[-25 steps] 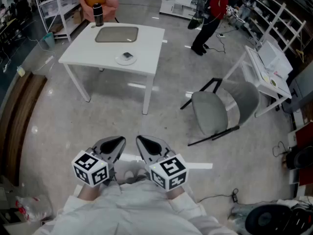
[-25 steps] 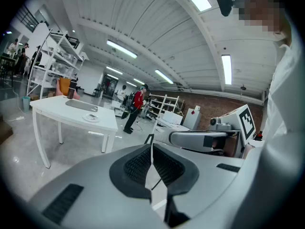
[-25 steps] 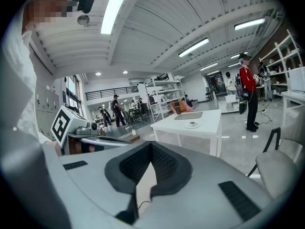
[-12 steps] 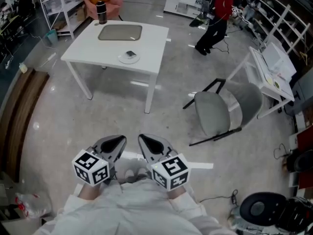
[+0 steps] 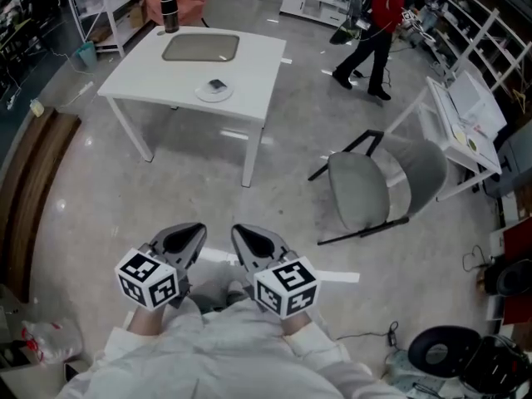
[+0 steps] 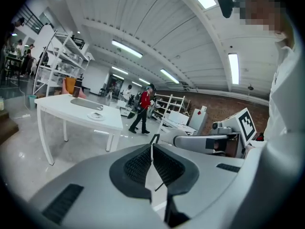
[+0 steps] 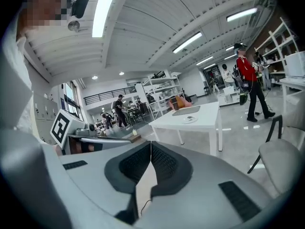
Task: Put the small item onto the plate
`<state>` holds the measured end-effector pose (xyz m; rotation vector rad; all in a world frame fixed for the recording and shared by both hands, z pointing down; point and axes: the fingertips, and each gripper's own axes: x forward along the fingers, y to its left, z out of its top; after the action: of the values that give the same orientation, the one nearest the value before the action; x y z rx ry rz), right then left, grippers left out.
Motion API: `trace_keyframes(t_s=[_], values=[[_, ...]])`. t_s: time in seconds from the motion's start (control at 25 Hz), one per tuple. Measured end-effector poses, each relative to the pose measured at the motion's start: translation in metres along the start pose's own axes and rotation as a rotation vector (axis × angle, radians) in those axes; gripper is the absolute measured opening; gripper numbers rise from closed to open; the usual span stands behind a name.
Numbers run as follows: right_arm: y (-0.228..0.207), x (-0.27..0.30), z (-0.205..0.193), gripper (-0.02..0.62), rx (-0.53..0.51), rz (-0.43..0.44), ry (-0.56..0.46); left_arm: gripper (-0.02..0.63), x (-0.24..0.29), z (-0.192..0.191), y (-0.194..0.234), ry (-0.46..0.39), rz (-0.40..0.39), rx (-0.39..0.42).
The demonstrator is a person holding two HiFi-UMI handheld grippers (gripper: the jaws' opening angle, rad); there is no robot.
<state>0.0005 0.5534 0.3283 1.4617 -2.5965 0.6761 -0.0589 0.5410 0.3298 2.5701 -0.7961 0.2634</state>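
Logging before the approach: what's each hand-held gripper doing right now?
Left hand-held gripper: closed, holding nothing.
Right hand-held gripper: closed, holding nothing.

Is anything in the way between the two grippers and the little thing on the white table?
Nothing visible is. Only bare floor lies between the left gripper, the right gripper and the white table. The small item already sits on the plate there. The grey chair stands off to the right, out of the way.

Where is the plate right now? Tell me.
In the head view the plate sits at upper left, on the white table near its closer edge, just in front of the grey mat.
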Motion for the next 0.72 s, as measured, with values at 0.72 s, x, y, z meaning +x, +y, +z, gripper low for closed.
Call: trace_keyframes(t_s=[0.72], values=[[-0.053, 0.089, 0.014, 0.015, 0.014, 0.004, 0.078, 0.020, 0.060, 0.005, 0.089, 0.077, 0.022, -0.067]])
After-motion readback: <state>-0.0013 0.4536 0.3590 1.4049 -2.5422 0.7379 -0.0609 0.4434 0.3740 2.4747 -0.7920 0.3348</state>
